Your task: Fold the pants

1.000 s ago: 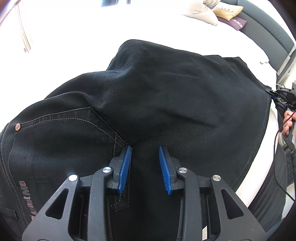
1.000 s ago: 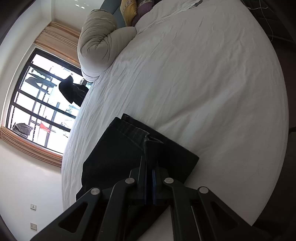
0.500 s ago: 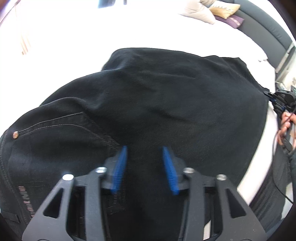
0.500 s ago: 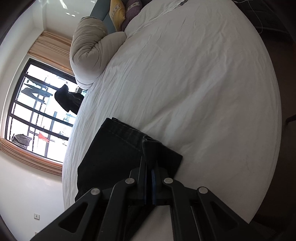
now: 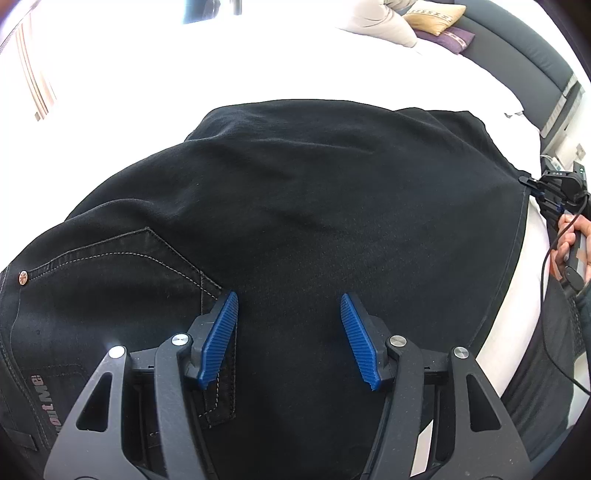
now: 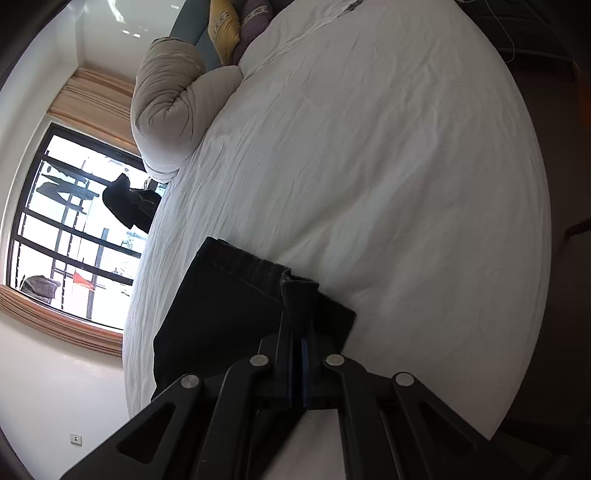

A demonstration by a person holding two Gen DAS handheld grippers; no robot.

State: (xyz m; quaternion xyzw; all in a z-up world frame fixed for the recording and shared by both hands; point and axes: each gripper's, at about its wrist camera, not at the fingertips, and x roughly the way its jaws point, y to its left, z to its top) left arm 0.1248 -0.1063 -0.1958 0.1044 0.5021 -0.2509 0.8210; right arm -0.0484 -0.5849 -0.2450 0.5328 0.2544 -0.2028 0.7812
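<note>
Black pants (image 5: 295, 206) lie folded over on a white bed (image 5: 184, 66), with a stitched back pocket (image 5: 110, 266) at the left. My left gripper (image 5: 288, 339) is open and empty, its blue pads just above the cloth near the pocket. My right gripper (image 6: 299, 332) is shut on the pants' hem corner (image 6: 299, 291); the pants (image 6: 221, 306) trail to its left across the bed (image 6: 369, 166). It also shows at the right edge of the left wrist view (image 5: 546, 188), pinching the cloth's corner.
A rolled beige duvet (image 6: 173, 107) and yellow and purple cushions (image 6: 236, 26) lie at the bed's head. A dark headboard (image 5: 517, 48) runs along the top right. A window (image 6: 70, 229) is at the left. The bed edge and floor (image 6: 561, 295) are at the right.
My left gripper has opened wider above the pants. My right gripper, still shut on the hem, has drawn it further across the bed.
</note>
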